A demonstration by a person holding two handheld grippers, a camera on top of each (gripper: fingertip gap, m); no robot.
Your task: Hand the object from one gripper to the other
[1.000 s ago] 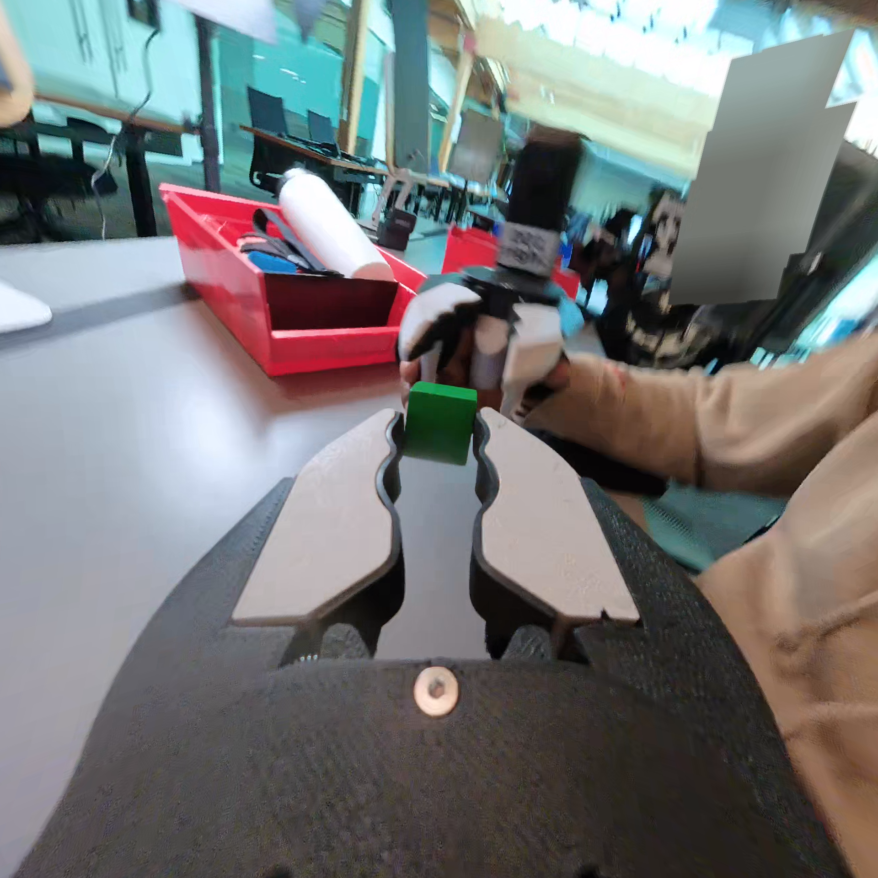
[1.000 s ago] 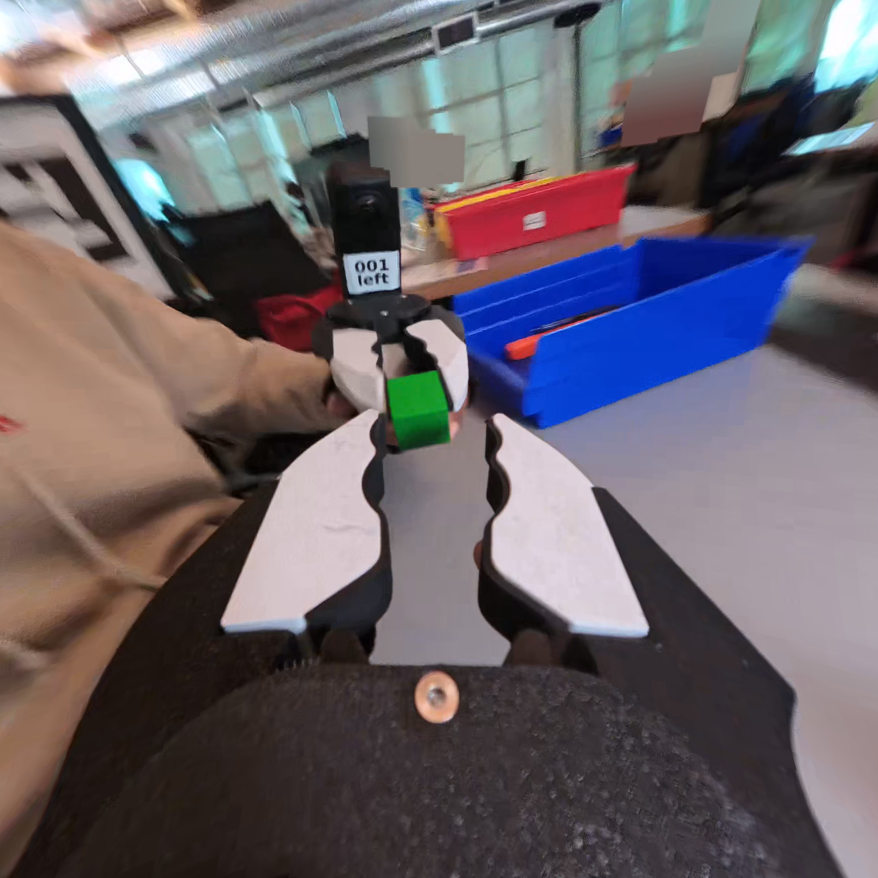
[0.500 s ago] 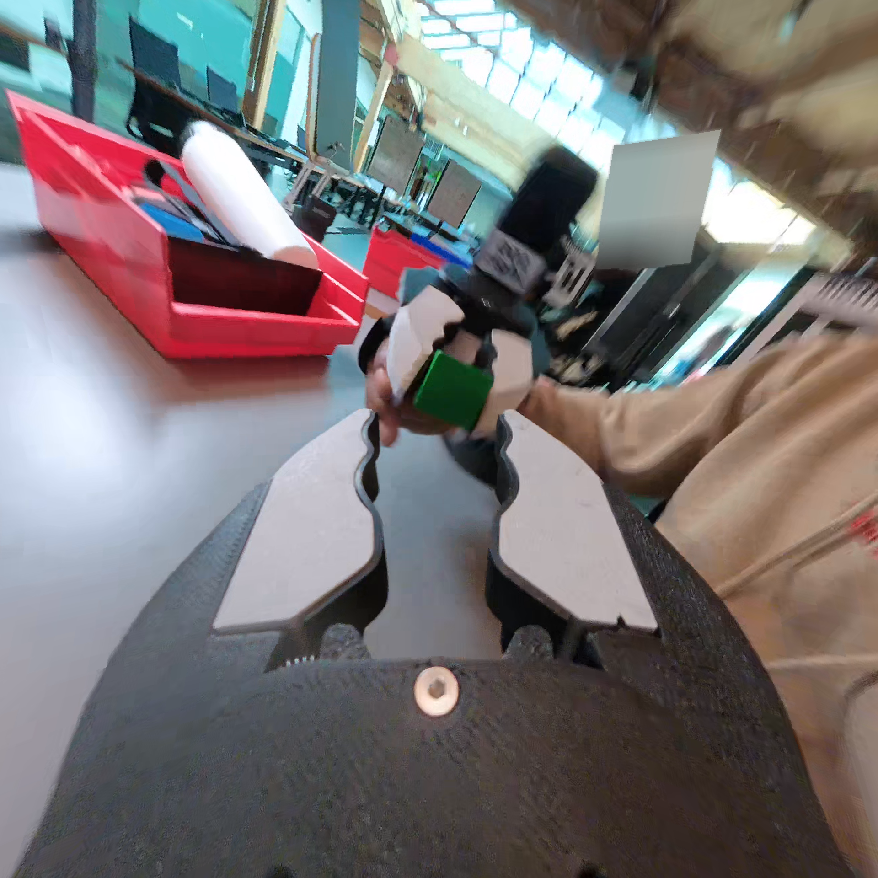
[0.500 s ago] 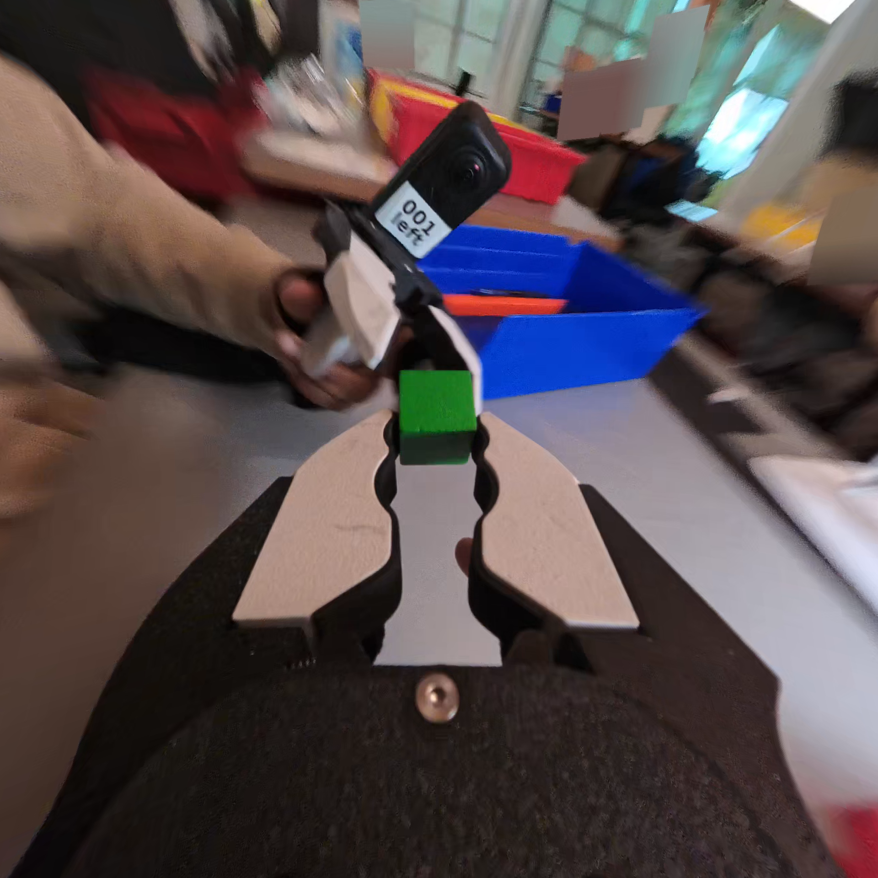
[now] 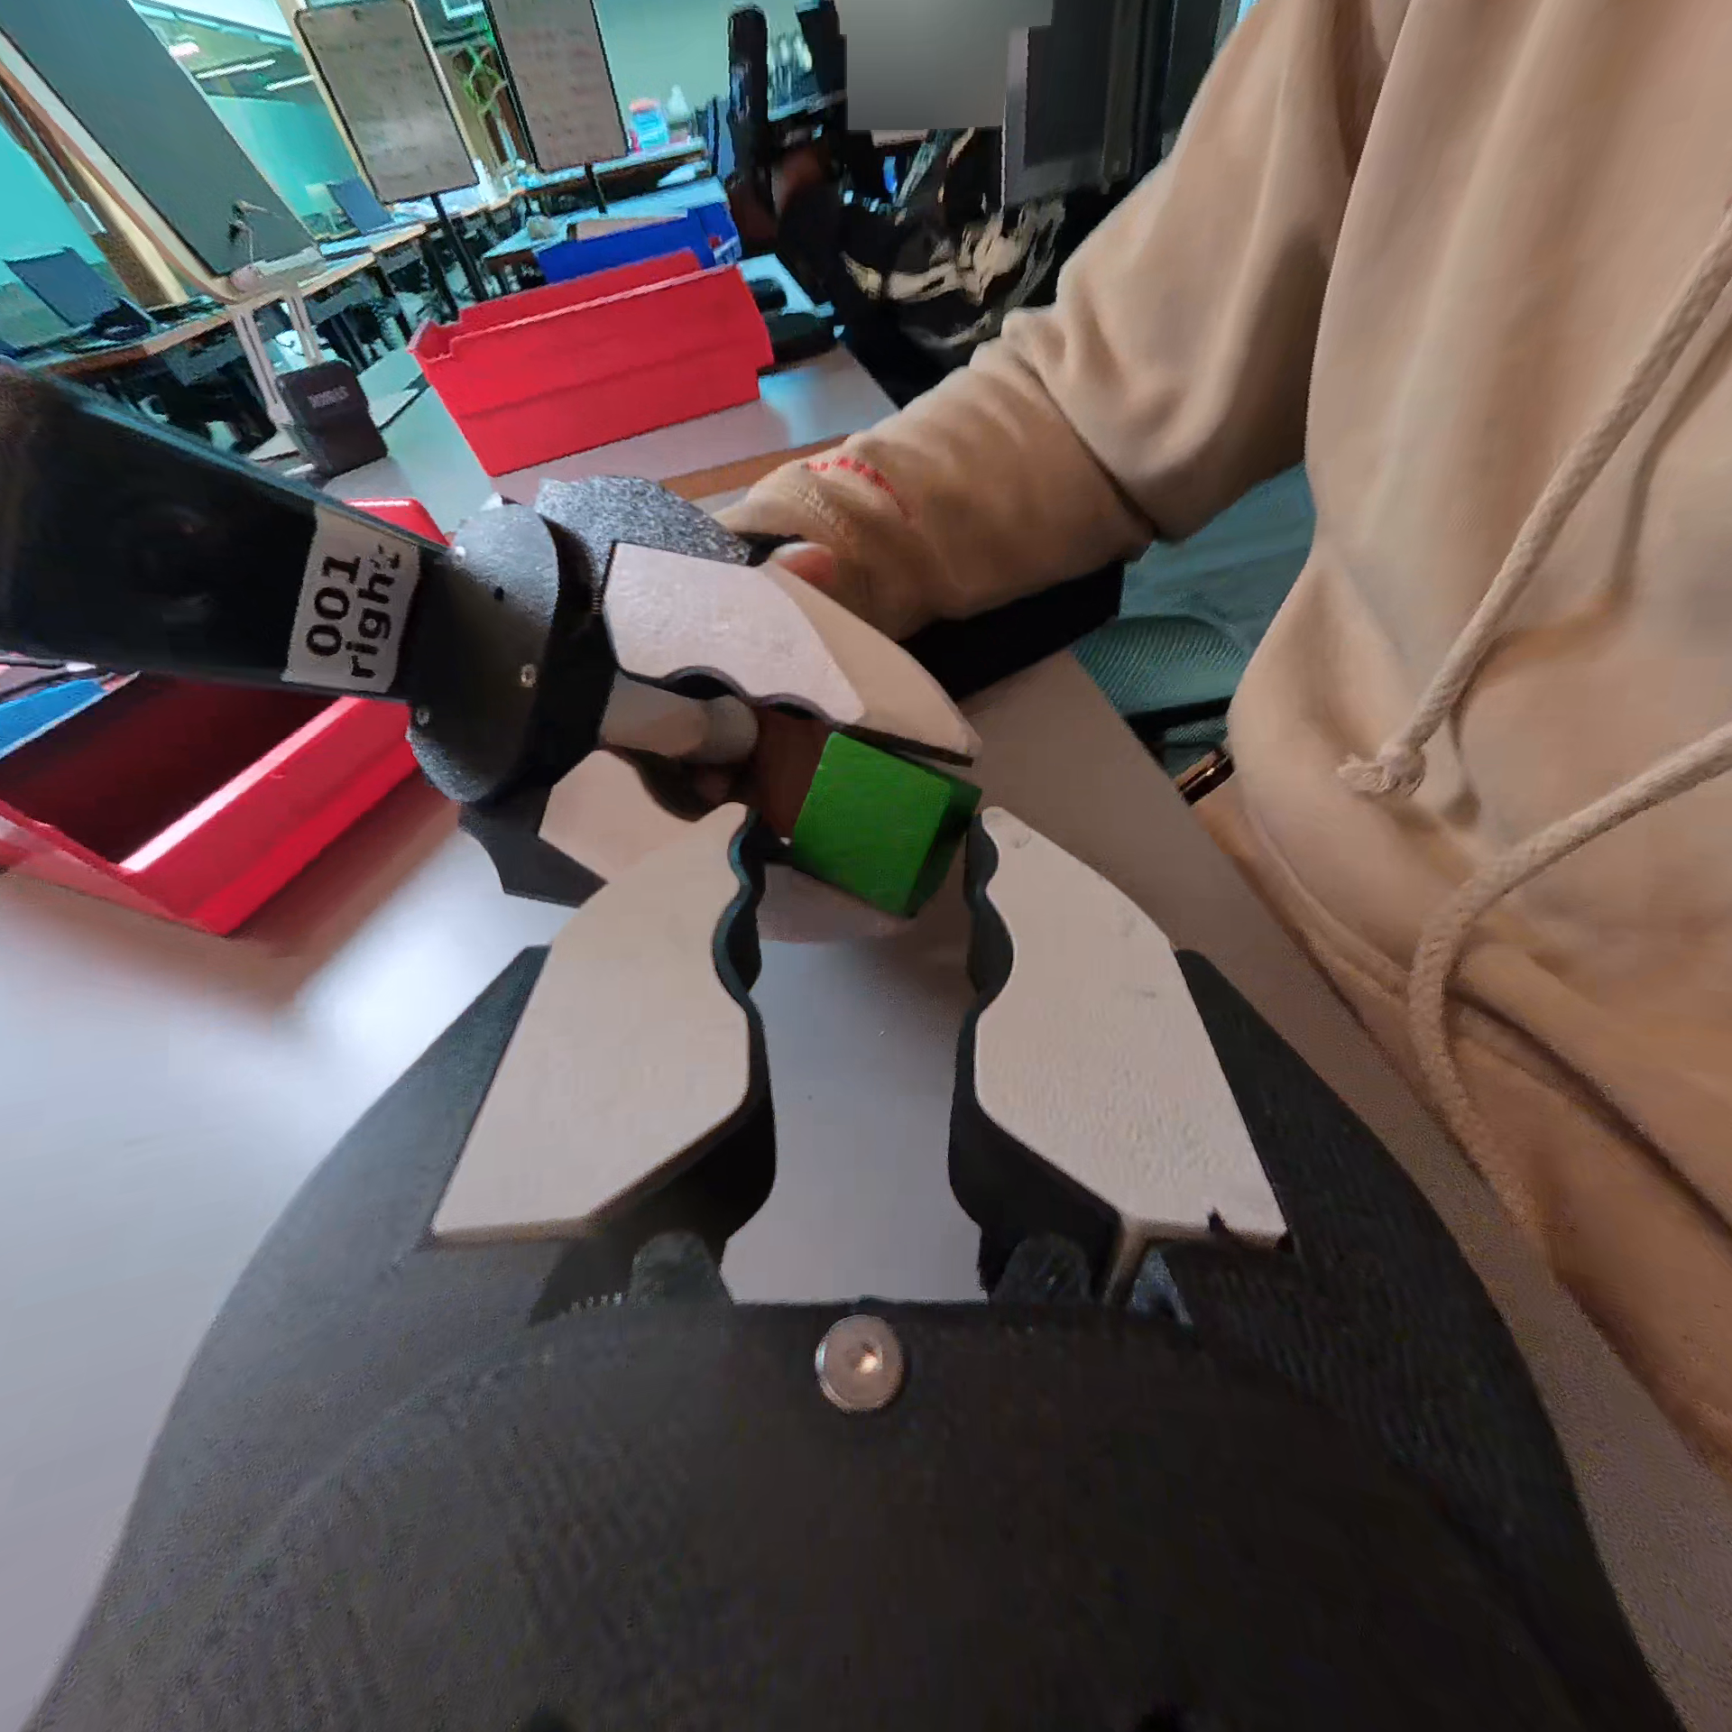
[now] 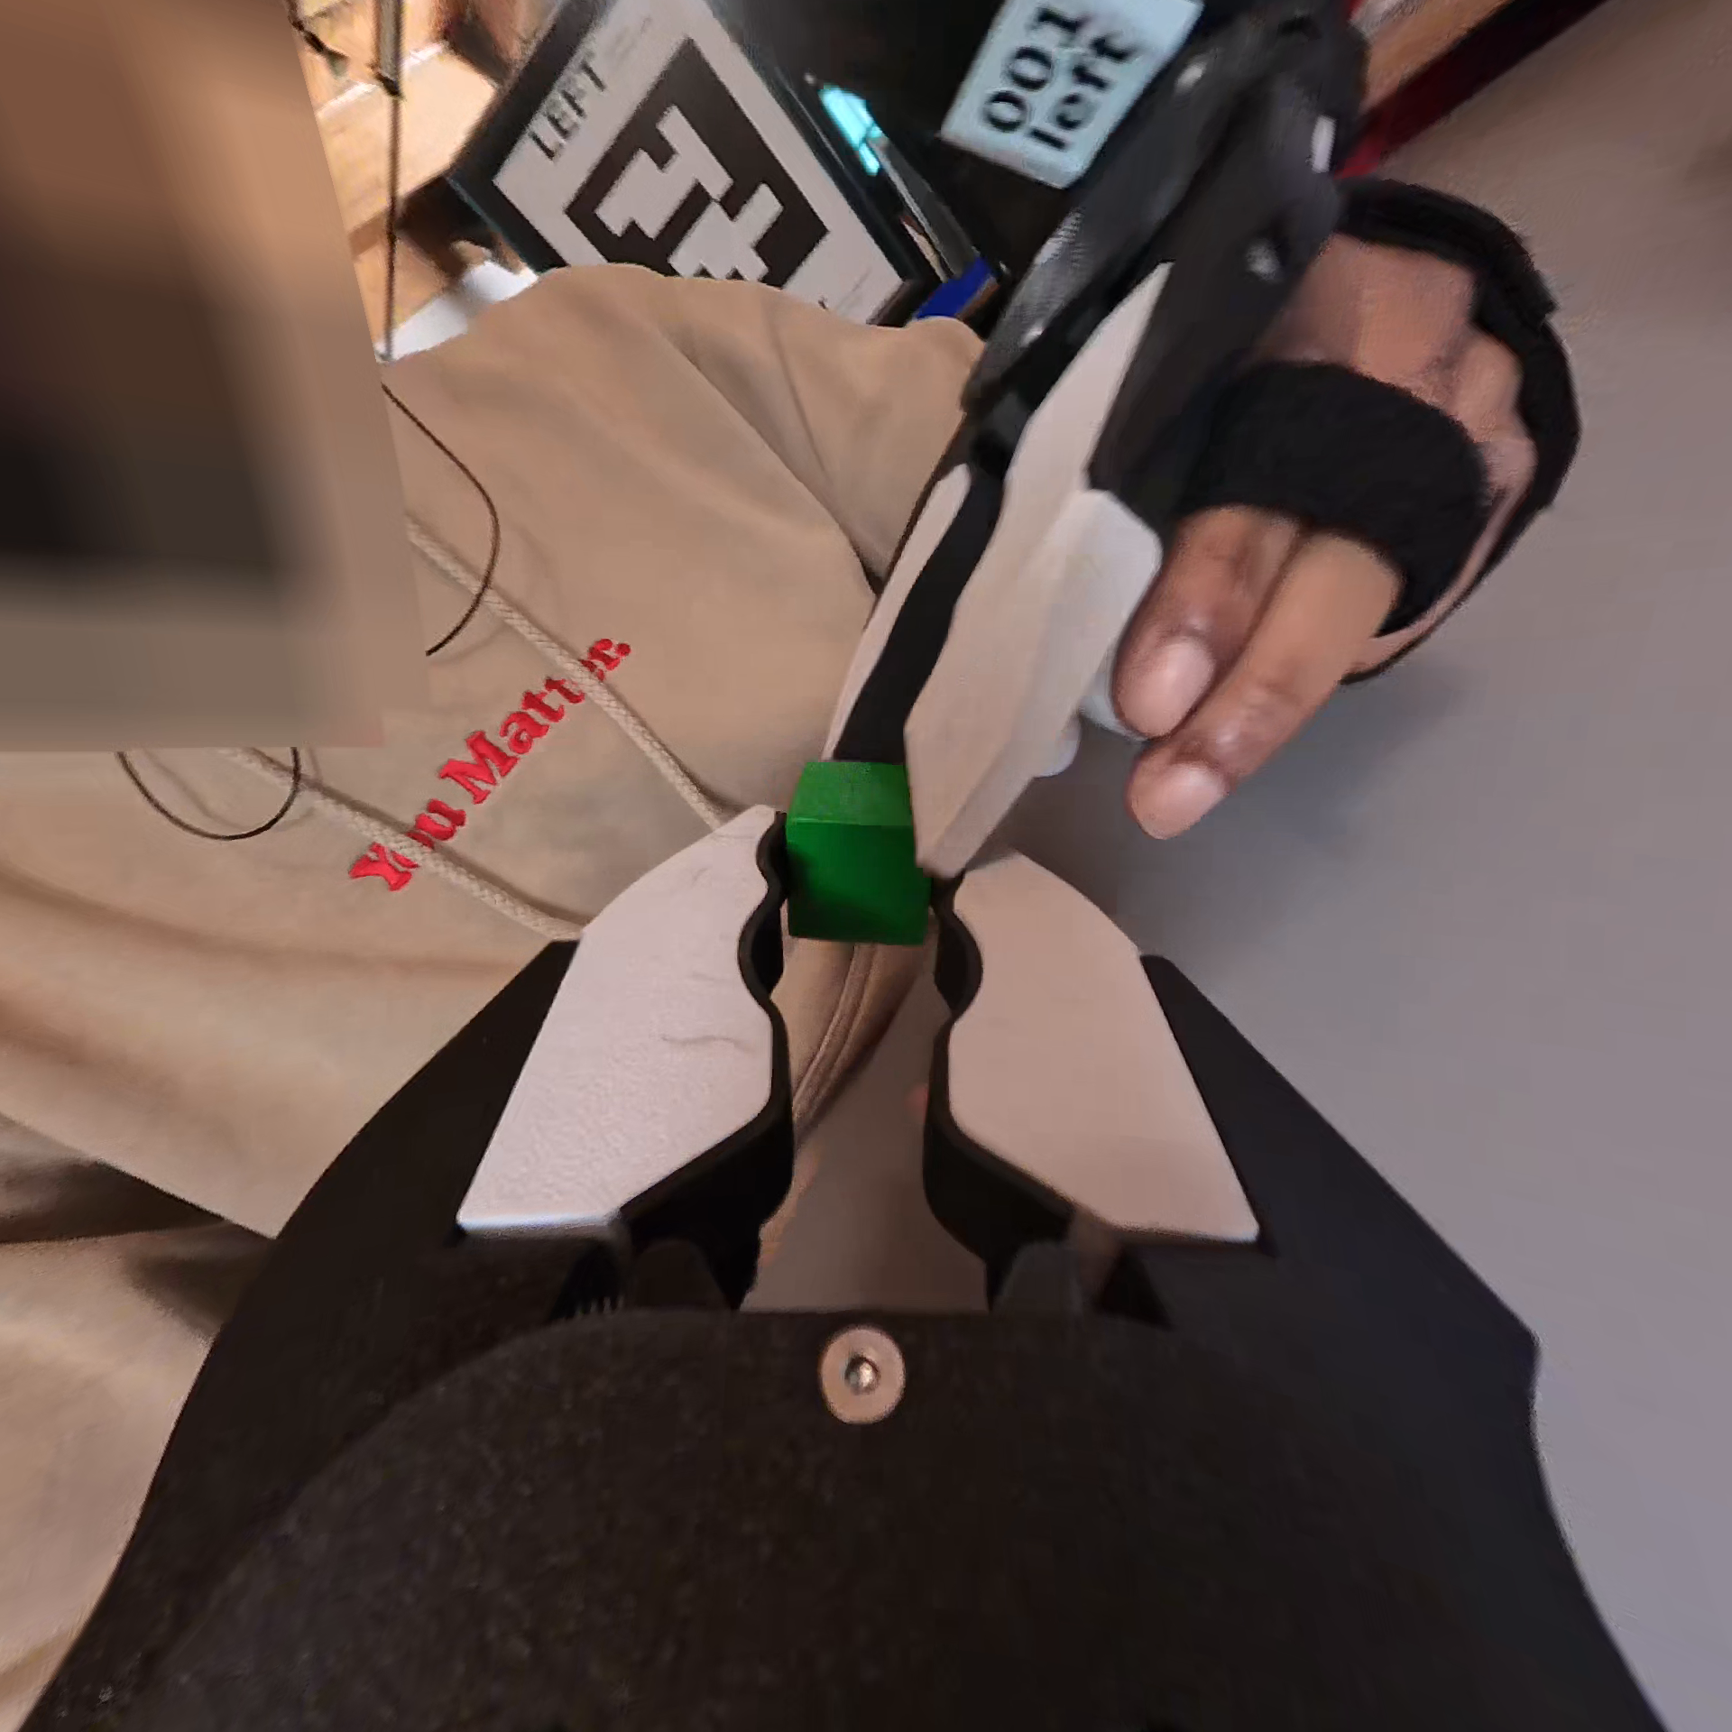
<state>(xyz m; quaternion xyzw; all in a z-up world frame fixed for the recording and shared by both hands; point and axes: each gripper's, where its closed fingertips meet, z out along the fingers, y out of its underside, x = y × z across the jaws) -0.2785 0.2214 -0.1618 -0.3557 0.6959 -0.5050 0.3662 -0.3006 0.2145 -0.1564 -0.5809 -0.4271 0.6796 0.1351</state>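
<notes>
A green cube (image 5: pixel 872 834) is held in the air above the grey table (image 5: pixel 187 1078). My right gripper (image 6: pixel 853 881) is shut on the cube (image 6: pixel 853 872), one fingertip on each side. In the left wrist view it comes in from the left, and its fingers (image 5: pixel 750 647) clamp the cube from above and below. My left gripper (image 5: pixel 858 829) is open, with its fingertips on either side of the cube. There is a gap on the left side, and the right tip is at the cube's corner. In the right wrist view the left gripper's fingers (image 6: pixel 993 675) reach down from the upper right.
A red bin (image 5: pixel 187 797) stands on the table at the left, and another red bin (image 5: pixel 600 365) stands farther back. The person's beige hoodie (image 5: pixel 1406 562) fills the right side, close to both grippers. A hand (image 6: pixel 1246 656) holds the left gripper.
One second ago the left gripper held the cube. Half a second ago the right gripper had it, clear of the left. Now both have turned and closed in, and the open left fingers flank the cube.
</notes>
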